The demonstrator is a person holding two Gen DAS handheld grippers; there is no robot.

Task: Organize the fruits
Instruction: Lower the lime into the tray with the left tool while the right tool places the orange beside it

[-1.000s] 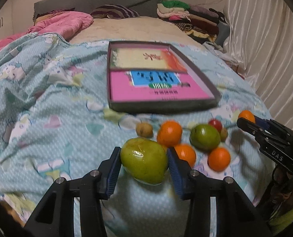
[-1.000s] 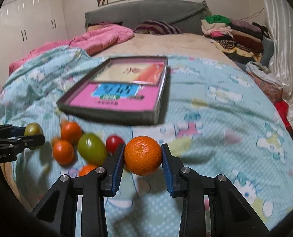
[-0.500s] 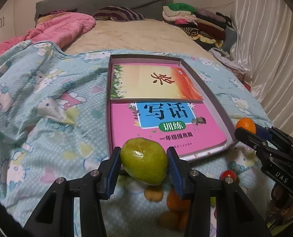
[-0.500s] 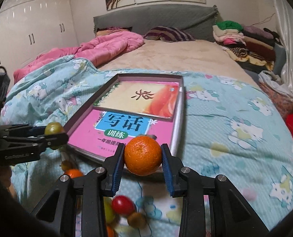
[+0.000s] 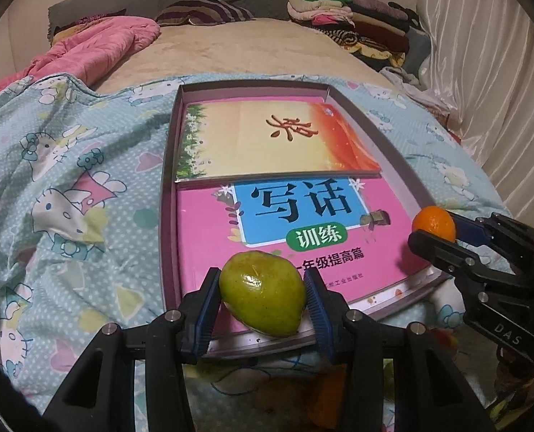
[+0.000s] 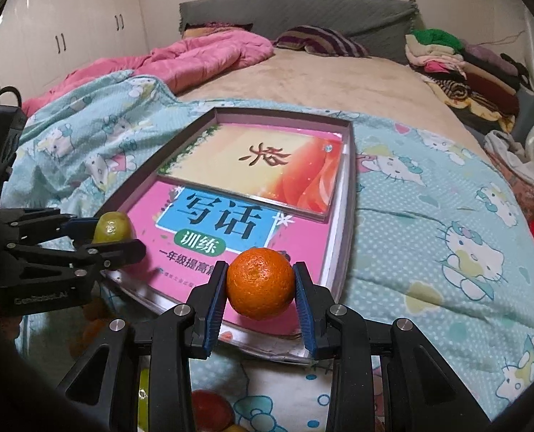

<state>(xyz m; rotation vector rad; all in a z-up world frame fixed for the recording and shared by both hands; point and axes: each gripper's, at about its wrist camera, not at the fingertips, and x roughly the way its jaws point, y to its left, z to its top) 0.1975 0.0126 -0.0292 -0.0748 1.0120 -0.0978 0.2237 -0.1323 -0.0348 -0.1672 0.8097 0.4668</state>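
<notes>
My left gripper (image 5: 262, 300) is shut on a green fruit (image 5: 262, 293) and holds it above the near edge of a shallow grey box (image 5: 167, 194) lined with pink and orange books. My right gripper (image 6: 260, 288) is shut on an orange (image 6: 260, 282) above the same box's (image 6: 348, 194) near right corner. Each gripper shows in the other view: the right one with its orange (image 5: 433, 224) at right, the left one with the green fruit (image 6: 112, 227) at left. Other loose fruits (image 6: 209, 408) lie below, mostly hidden by the grippers.
The box lies on a light blue cartoon-print quilt (image 5: 68, 194) over a bed. A pink duvet (image 6: 202, 54) is at the back left, a striped pillow (image 6: 321, 39) by the headboard, piled clothes (image 6: 461, 68) at the back right, and white curtains (image 5: 501, 72) at right.
Both grippers have risen and moved forward from the fruit pile to over the box's near edge, each still holding its fruit. The pile has dropped almost out of view.
</notes>
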